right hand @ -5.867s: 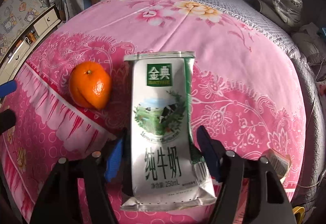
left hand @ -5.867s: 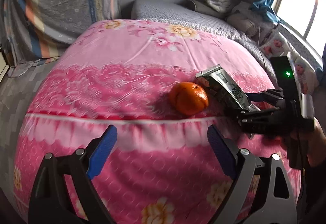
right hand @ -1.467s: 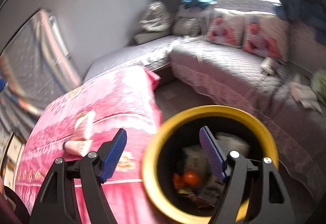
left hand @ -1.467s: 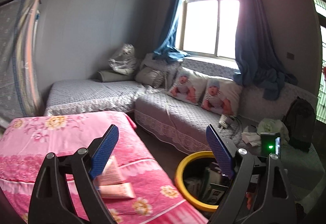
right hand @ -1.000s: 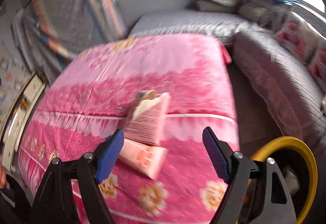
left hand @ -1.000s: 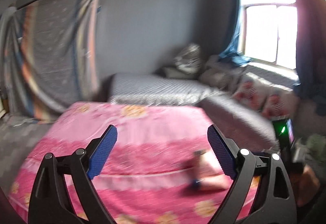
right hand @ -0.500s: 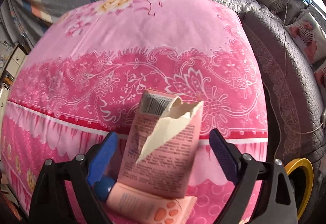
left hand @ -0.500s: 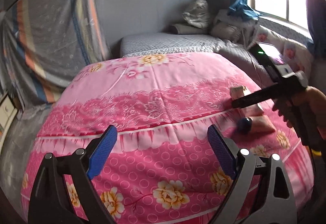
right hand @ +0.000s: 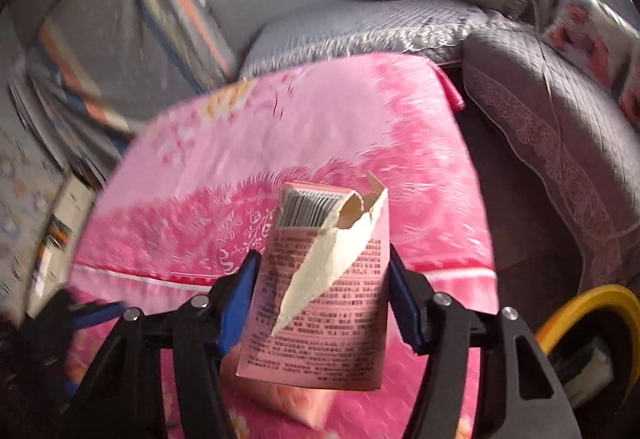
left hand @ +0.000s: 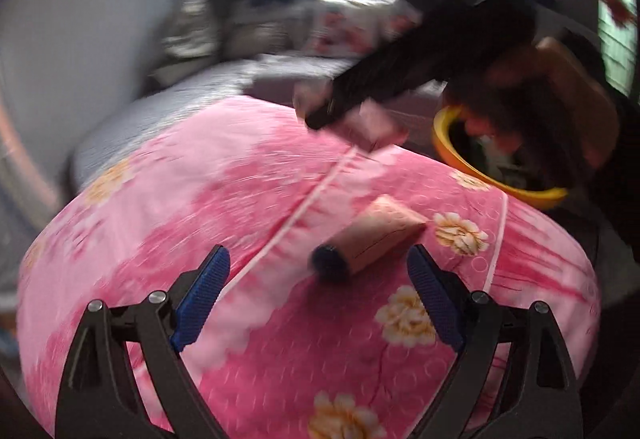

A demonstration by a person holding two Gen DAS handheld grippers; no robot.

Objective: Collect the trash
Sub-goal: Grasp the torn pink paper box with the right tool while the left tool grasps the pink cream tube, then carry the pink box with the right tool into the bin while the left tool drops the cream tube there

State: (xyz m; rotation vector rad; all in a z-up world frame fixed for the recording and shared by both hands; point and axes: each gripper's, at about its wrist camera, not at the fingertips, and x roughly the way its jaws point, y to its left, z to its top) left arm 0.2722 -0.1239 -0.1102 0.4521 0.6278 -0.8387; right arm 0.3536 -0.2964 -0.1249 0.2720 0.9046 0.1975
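The left gripper, jaws wide apart, hangs just short of the pink tube, whose long axis runs cap-near to tail-far toward the yellow bin. Beyond the tube, the right gripper, jaws just closing, clamps the torn pink box.

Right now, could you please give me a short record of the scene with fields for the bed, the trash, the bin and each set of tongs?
surface: pink floral bedspread
right tongs: jaws just closing, pads against both sides of the torn pink box, lifted off the bed
left tongs: open, empty, aimed at the pink tube
pink tube: lying on the bedspread, dark cap toward the camera
bin: yellow-rimmed bin beside the bed, trash already inside
blur: strong in both views
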